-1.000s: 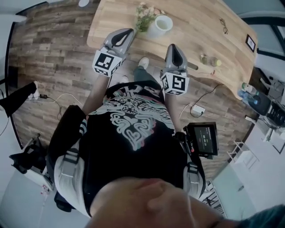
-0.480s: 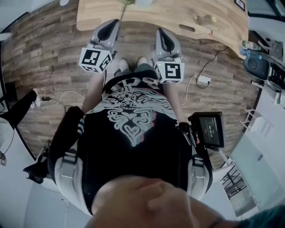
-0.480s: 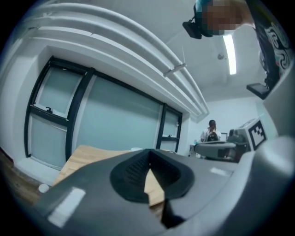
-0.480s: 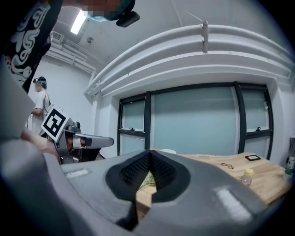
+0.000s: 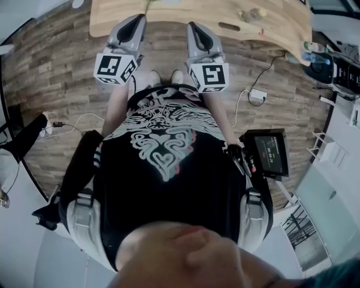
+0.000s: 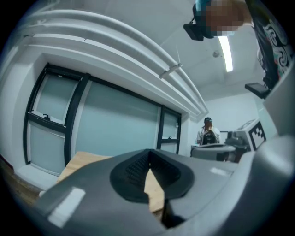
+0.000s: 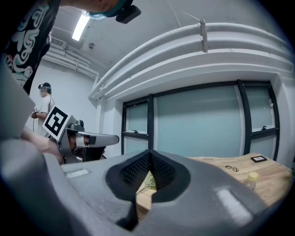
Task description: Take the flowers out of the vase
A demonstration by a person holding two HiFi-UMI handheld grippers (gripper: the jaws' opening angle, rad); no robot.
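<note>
Only a scrap of green from the flowers (image 5: 151, 3) shows at the top edge of the head view, on the wooden table (image 5: 185, 14); the vase is out of frame. Through the jaw gap of the right gripper view I see a few pale green sprigs of the flowers (image 7: 147, 180) on the table (image 7: 216, 168). My left gripper (image 5: 136, 19) and right gripper (image 5: 194, 27) are held side by side and level in front of the body, short of the table's edge. Both are shut and empty, seen too in the left gripper's (image 6: 148, 159) and right gripper's (image 7: 150, 159) own views.
Small bottles (image 5: 250, 14) stand on the table's right part, near glasses (image 7: 232, 168) and a small dark object (image 7: 258, 159). A power strip (image 5: 257, 95) with cables lies on the wood floor. Another person (image 6: 208, 131) stands at the far wall. Large windows lie beyond the table.
Both grippers have drawn back from the table toward the body and risen a little. The vase and most of the flowers have slid out of the head view's top.
</note>
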